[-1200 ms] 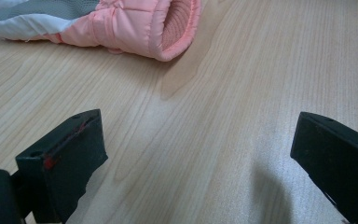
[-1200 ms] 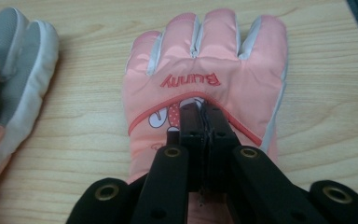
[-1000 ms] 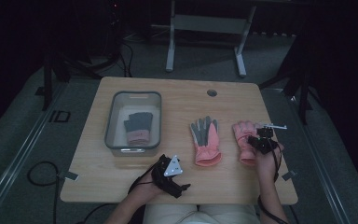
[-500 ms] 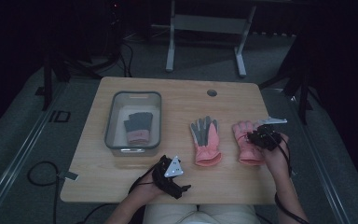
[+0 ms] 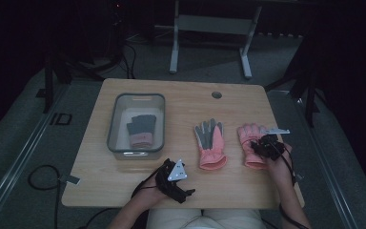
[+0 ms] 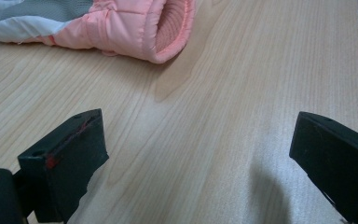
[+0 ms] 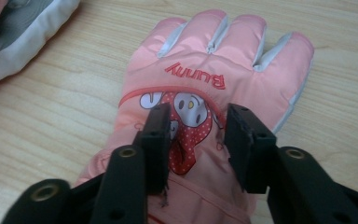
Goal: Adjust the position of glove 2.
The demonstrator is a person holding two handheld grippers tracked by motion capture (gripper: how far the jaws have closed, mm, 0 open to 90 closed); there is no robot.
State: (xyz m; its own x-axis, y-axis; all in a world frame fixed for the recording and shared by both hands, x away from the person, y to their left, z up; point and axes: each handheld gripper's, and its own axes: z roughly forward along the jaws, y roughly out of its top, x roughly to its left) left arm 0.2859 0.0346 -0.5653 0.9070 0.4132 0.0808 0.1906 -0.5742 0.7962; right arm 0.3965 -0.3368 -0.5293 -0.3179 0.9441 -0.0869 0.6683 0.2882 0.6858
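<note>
Gloves lie on the worktop: the right gripper, jaws partly apart, sits over the pink cartoon glove without clamping it. Left gripper rests released near the grey-palmed glove. Another sits in the bin.

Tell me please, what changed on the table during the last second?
The right gripper shifted a little over the right pink glove, jaws apart above its back, nothing gripped yet. The left gripper, the palm-up glove and the grey bin stayed put.
</note>
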